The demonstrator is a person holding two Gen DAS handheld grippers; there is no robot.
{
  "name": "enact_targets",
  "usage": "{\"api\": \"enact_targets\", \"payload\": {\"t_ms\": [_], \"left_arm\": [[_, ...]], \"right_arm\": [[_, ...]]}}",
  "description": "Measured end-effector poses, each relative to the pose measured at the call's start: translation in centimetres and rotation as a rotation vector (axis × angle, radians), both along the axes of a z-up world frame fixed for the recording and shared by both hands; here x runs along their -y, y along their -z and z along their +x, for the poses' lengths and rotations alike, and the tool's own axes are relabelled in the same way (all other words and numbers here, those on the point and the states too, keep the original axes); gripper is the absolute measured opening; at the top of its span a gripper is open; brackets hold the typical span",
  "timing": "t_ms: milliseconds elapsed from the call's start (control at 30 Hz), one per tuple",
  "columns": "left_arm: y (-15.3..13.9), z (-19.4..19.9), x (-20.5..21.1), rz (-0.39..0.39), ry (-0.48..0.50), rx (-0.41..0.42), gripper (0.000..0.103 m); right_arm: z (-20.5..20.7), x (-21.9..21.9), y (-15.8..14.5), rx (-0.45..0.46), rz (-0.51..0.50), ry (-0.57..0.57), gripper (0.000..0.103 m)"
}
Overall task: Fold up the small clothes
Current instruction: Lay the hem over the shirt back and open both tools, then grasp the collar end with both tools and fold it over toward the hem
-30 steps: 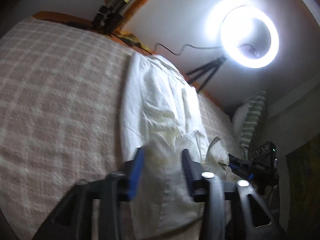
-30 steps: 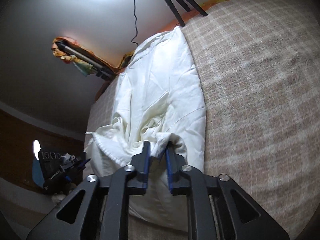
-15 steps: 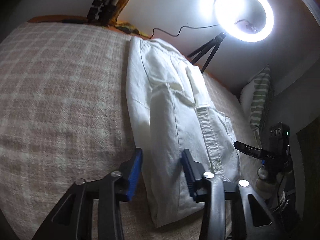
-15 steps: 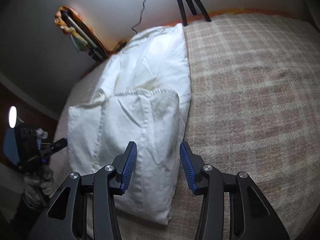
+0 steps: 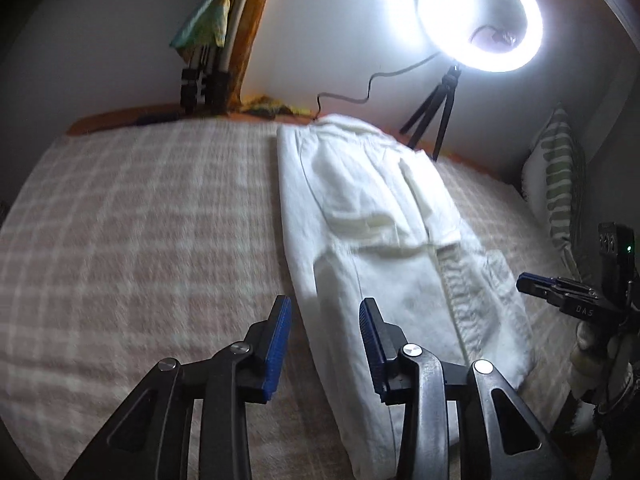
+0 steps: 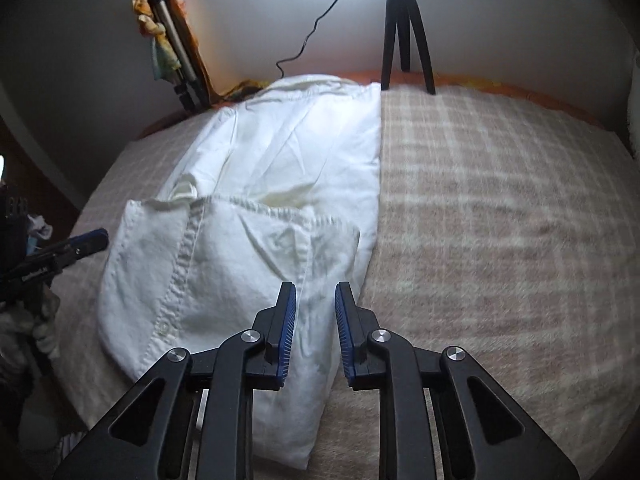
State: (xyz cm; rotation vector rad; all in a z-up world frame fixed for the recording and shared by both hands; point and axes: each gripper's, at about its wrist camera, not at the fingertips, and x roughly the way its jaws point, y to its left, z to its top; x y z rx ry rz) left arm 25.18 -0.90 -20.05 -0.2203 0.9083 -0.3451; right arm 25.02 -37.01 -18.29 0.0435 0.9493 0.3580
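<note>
A white button shirt (image 5: pixel 380 216) (image 6: pixel 280 168) lies lengthwise on the checked pink blanket (image 5: pixel 140 220), folded narrow, with its lower part doubled back over the body. My left gripper (image 5: pixel 325 304) hovers over the shirt's near left edge, its jaws opening with nothing gripped between them. My right gripper (image 6: pixel 316 288) hovers over the near right edge. Its jaws are closing, and the pads are not touching the cloth. Each gripper shows in the other's view, the right gripper (image 5: pixel 536 282) and the left gripper (image 6: pixel 92 238), beside the shirt.
A lit ring light (image 5: pixel 480 12) on a small tripod (image 6: pixel 404 28) stands at the bed's far edge, its cable trailing along the wall. A folded tripod with cloth (image 5: pixel 208 60) leans in the corner. A striped pillow (image 5: pixel 556 184) lies at the right.
Both grippers held the shirt's lower part a second ago; they let it go, and it now lies folded over the body. Both have drawn back and rolled.
</note>
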Motion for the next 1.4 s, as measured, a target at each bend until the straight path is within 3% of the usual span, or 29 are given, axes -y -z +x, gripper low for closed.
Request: {"api": "enact_targets", "payload": {"t_ms": [133, 267, 400, 467, 500, 833, 900, 1000, 1067, 1133, 1400], "left_arm": [[-1.7, 2.9, -0.1, -0.013, 0.013, 0.020, 0.039], [-1.6, 6.4, 0.9, 0.031, 0.043, 0.023, 0.039], [0.0, 10.4, 0.4, -0.019, 0.023, -0.027, 0.040], [0.8, 12.5, 0.2, -0.041, 0.003, -0.041, 0.046], [1.2, 13.4, 0.0, -0.064, -0.003, -0.046, 0.047], [4.7, 21.3, 0.1, -0.247, -0.010, -0.097, 0.049], [5.4, 22.4, 0.2, -0.285, -0.017, -0.111, 0.045], [6.2, 23.4, 0.3, -0.318, -0.027, -0.119, 0.027], [6.5, 23.7, 0.8, -0.285, -0.028, -0.108, 0.006], [6.7, 23.8, 1.0, -0.264, -0.040, -0.107, 0.002], [6.4, 23.7, 1.6, -0.197, -0.060, -0.068, 0.000]], "right_arm": [[2.2, 0.9, -1.3, 0.049, 0.049, 0.004, 0.019], [6.2, 0.2, -1.1, 0.035, 0.013, -0.010, 0.020], [10.9, 0.8, -0.3, -0.020, 0.089, 0.003, 0.024], [12.7, 0.9, 0.1, -0.028, 0.114, 0.001, 0.037], [13.8, 0.9, 0.3, -0.026, 0.121, 0.003, 0.039], [21.1, 1.0, 3.5, -0.057, 0.188, 0.015, 0.039], [22.0, 1.0, 3.9, -0.060, 0.208, 0.014, 0.039], [23.0, 1.0, 4.0, -0.059, 0.243, 0.010, 0.038], [23.2, 0.7, 4.1, -0.063, 0.252, 0.000, 0.019], [23.4, 0.4, 4.2, -0.057, 0.232, 0.000, 0.004], [23.7, 0.9, 4.1, -0.013, 0.146, 0.017, 0.000]]}}
